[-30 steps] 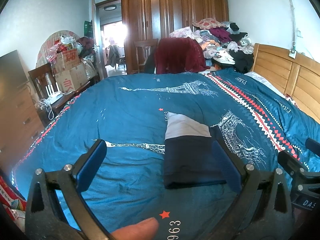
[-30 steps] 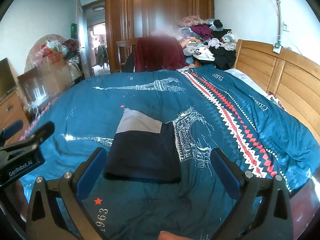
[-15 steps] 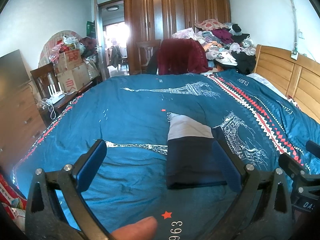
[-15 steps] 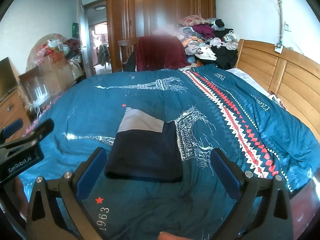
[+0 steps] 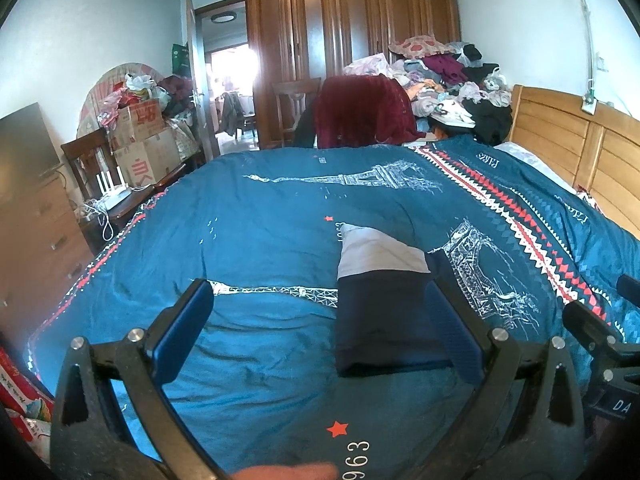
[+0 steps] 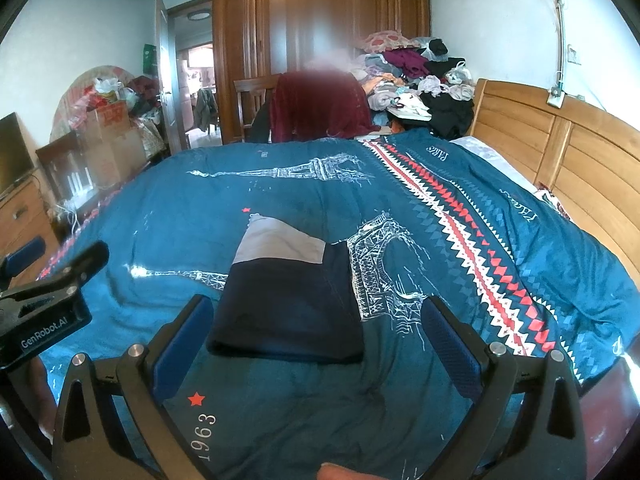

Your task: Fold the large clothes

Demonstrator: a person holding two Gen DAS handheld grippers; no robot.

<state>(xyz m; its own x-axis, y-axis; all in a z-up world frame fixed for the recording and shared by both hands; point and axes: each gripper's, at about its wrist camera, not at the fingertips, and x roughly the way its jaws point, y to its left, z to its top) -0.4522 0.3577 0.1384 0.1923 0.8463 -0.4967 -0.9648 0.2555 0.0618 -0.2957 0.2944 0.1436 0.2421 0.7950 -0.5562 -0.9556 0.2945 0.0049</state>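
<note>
A folded garment, dark navy with a pale grey far end, lies flat on the blue Paris-print bedspread, seen in the left wrist view (image 5: pixel 384 312) and the right wrist view (image 6: pixel 288 304). My left gripper (image 5: pixel 320 320) is open and empty, above the bed just left of the garment. My right gripper (image 6: pixel 312 324) is open and empty, hovering just in front of the garment's near edge. Each gripper shows at the edge of the other's view.
The bedspread (image 6: pixel 460 400) covers the whole bed. A wooden headboard (image 6: pixel 560 160) is at the right. A heap of clothes (image 6: pixel 420 72) and a chair with a maroon cloth (image 6: pixel 320 108) stand at the far side. Boxes and a dresser (image 5: pixel 36 232) line the left.
Both grippers have drawn back and risen slightly from the folded garment. The garment has not moved.
</note>
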